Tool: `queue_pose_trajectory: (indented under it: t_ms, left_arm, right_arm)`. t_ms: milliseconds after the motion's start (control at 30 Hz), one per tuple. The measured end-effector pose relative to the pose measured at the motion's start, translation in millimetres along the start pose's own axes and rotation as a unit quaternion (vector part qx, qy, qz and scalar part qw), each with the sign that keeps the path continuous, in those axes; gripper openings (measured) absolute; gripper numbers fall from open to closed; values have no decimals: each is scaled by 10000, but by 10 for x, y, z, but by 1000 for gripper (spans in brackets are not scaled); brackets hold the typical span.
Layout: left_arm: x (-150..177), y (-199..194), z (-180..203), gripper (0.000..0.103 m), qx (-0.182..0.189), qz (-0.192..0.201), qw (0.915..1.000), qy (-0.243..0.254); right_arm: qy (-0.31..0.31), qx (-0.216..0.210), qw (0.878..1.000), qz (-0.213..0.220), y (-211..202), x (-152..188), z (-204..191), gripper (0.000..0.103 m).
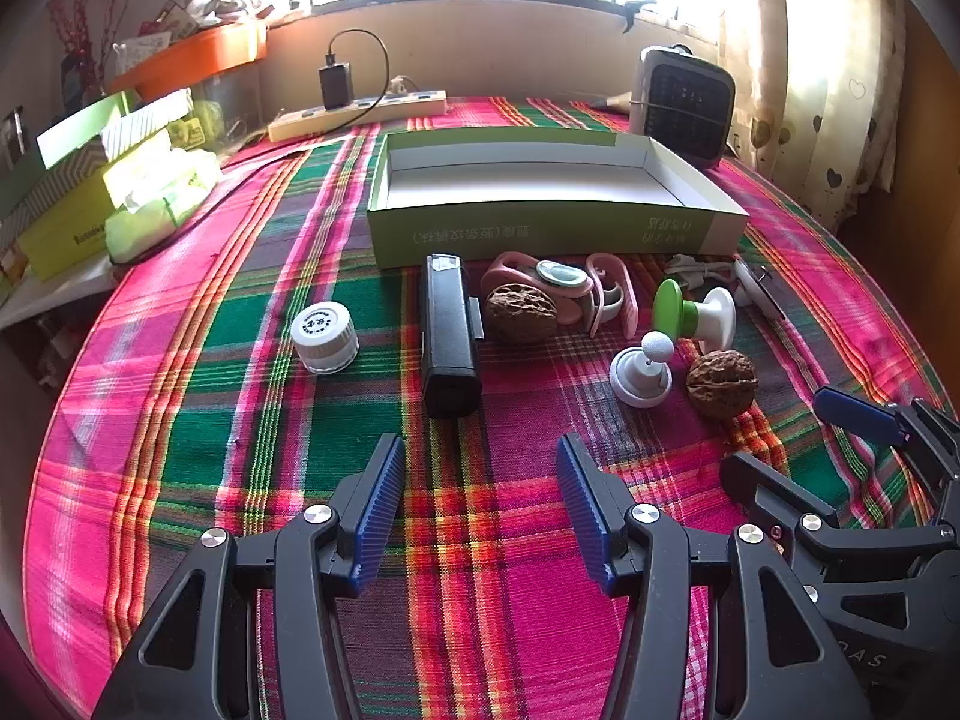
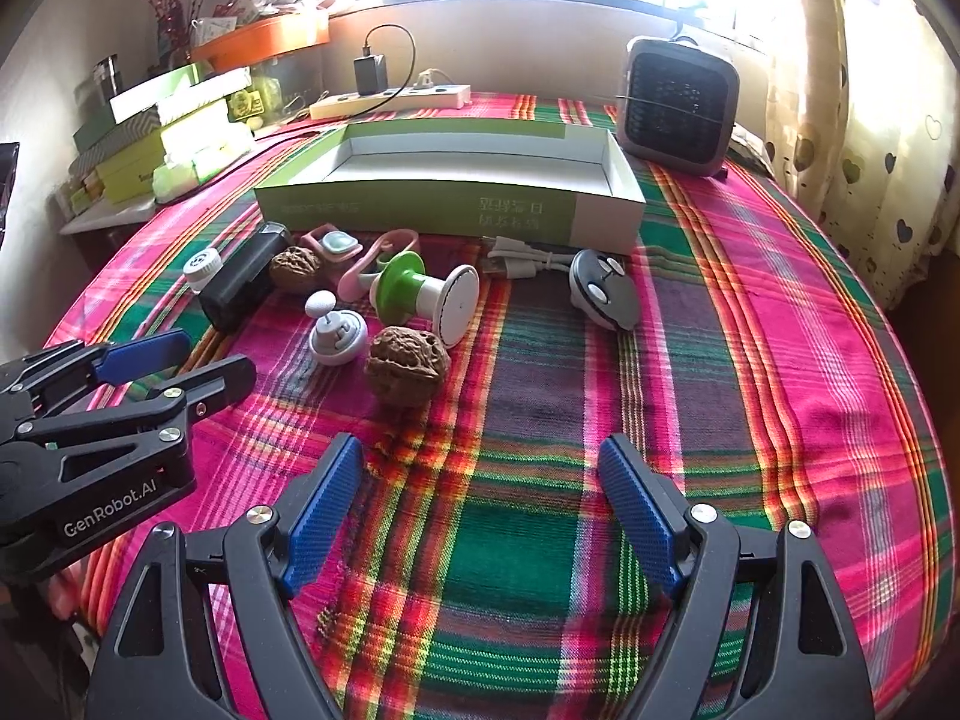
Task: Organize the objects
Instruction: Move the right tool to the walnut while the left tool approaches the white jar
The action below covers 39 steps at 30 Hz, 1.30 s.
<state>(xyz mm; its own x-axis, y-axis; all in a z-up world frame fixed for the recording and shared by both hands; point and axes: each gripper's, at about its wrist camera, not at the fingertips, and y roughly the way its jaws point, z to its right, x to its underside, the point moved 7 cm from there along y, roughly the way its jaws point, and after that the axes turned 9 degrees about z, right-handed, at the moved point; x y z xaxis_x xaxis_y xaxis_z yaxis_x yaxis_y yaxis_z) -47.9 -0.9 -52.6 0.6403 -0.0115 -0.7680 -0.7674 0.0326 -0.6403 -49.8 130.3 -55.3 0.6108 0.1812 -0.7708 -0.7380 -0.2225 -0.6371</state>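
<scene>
A woven plaid cloth in pink, green and red covers the desk. Near its far edge sits a shallow cardboard box, green outside, white inside, empty. Just in front lie a wrinkled walnut, a second walnut, a glossy black block and a ribbed white cap. The left gripper and right gripper hover with ridged blue pads spread apart, holding nothing.
</scene>
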Motion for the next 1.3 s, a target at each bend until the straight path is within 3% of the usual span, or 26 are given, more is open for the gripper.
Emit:
queue_pose_trajectory:
  t_ms: [500, 800, 1300]
  left_arm:
    - [-11, 5, -16, 51, 59, -13, 9999, -95]
    - [-69, 19, -351, 51, -35, -22, 9990, -444]
    - [-198, 86, -600, 51, 310, 6, 9977, -597]
  right_arm:
    - [21, -19, 10000, -40, 44, -42, -34, 81]
    - [110, -98, 9998, -106, 96, -98, -67, 80]
    - [35, -173, 9997, -156, 185, -199, -138, 62]
